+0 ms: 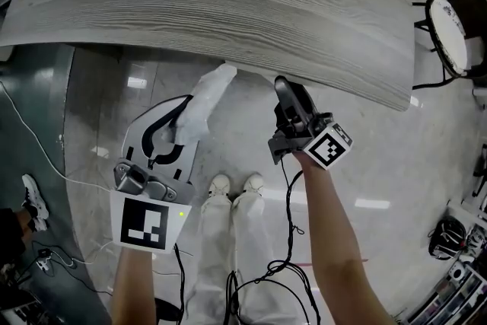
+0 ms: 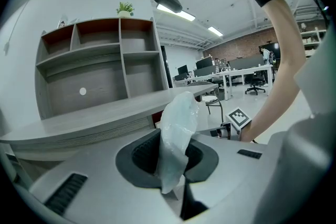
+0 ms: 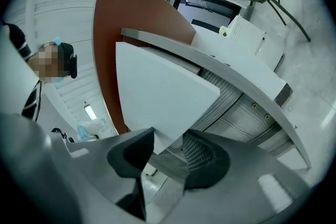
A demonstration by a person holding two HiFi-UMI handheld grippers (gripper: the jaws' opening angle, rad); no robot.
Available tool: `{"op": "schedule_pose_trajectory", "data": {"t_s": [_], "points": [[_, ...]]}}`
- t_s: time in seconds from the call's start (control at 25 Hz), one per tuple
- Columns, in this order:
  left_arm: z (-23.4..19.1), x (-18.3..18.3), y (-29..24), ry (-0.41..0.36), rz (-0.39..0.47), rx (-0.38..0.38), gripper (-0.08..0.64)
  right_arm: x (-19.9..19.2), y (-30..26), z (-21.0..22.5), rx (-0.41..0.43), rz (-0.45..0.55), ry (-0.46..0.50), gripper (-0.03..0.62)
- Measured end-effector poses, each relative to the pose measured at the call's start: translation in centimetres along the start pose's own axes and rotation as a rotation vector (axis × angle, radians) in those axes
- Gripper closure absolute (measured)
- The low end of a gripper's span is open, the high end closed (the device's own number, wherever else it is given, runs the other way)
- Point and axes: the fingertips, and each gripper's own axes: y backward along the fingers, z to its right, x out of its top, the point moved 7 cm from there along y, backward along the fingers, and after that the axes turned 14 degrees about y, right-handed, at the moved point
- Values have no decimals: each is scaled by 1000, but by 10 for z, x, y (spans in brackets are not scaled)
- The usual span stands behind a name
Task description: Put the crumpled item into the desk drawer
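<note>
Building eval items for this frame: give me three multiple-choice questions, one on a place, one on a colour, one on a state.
1. Where is the crumpled item?
A on the floor
B in the left gripper
C on the chair
2. What colour is the desk top?
A grey
B red
C black
3. How do the left gripper's jaws stand?
A wide open, empty
B shut on the crumpled item
C out of view

Answers:
1 B, it sticks up from between the jaws.
2 A, grey wood grain shows in the head view.
3 B, the pads pinch it.
</note>
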Motion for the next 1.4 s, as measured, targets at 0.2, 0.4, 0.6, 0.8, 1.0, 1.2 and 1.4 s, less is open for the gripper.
{"op": "schedule_pose_trajectory", "data": {"t_s": [0.2,0.4,0.6,0.8,1.0,1.2,1.4], "points": [[-2,-2,7,4,1,8,511,-3,2,-2,-2,5,13,443],[-3,-2,9,2,3,6,512,-2,4,-2,8,-30,35,471],[-6,0,8,1,16,5,511,-2,6,-2,12,-22,39,485],[-5,1,8,8,24,7,512,-3,12,-6,18,-35,40,493],[-3,5,11,7,32,7,511,-6,19,-12,28,-68,52,499],[-1,6,17,14,41,10,512,-13,33,-20,36,-104,60,502],[2,8,18,18,43,9,512,-16,44,-25,44,-130,59,508]]}}
